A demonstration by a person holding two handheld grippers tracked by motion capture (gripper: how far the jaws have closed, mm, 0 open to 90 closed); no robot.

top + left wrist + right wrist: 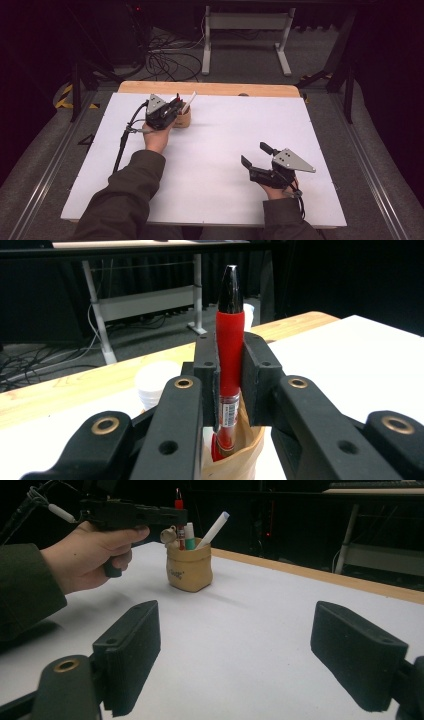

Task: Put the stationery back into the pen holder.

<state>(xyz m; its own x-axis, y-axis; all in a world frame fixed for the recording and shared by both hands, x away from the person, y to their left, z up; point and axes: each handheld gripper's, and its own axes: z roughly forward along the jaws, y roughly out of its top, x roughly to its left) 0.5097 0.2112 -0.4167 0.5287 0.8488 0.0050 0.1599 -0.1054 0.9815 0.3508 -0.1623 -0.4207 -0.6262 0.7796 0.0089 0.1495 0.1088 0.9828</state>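
Red pen clamped upright over the tan holder

Red pen (229,347) stands with its long axis vertical, black tip up, its lower end still inside the tan pen holder (183,119) at the far left of the white tabletop (220,145). The left tongs (172,107) are clenched on its barrel from either side, directly over the holder, so I judge the coming move runs straight along that axis. A white marker (214,529) leans in the holder beside it. Further right, the right tongs (254,155) rest released and empty, well apart from the holder.
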